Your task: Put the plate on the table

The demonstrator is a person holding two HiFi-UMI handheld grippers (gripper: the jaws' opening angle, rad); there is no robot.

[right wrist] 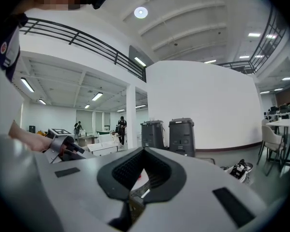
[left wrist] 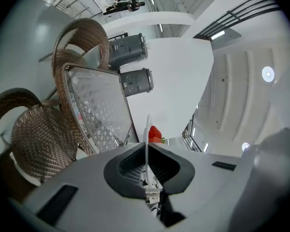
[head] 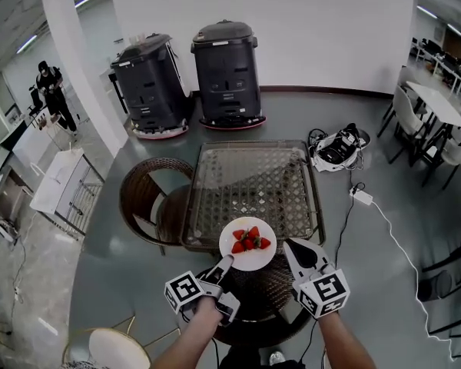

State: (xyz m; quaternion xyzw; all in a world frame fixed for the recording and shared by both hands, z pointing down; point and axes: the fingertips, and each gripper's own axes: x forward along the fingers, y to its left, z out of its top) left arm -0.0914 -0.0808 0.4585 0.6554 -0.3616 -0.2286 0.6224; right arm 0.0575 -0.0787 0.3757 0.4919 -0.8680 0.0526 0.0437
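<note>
A white plate (head: 247,246) with several strawberries (head: 250,239) hangs over the near edge of the glass-topped wicker table (head: 253,177). My left gripper (head: 226,262) is shut on the plate's near-left rim. In the left gripper view the plate (left wrist: 147,132) shows edge-on between the jaws of my left gripper (left wrist: 146,146), with a strawberry (left wrist: 155,133) beyond. My right gripper (head: 289,244) sits just right of the plate, apart from it, shut with nothing held. In the right gripper view its jaws (right wrist: 144,151) meet at the tips.
Two dark wheeled machines (head: 150,83) (head: 227,71) stand by the far wall. A wicker chair (head: 150,202) is left of the table, another (head: 257,302) under my arms. A headset (head: 338,146), a white cable and adapter (head: 361,196) lie on the floor at right. A person (head: 52,91) stands far left.
</note>
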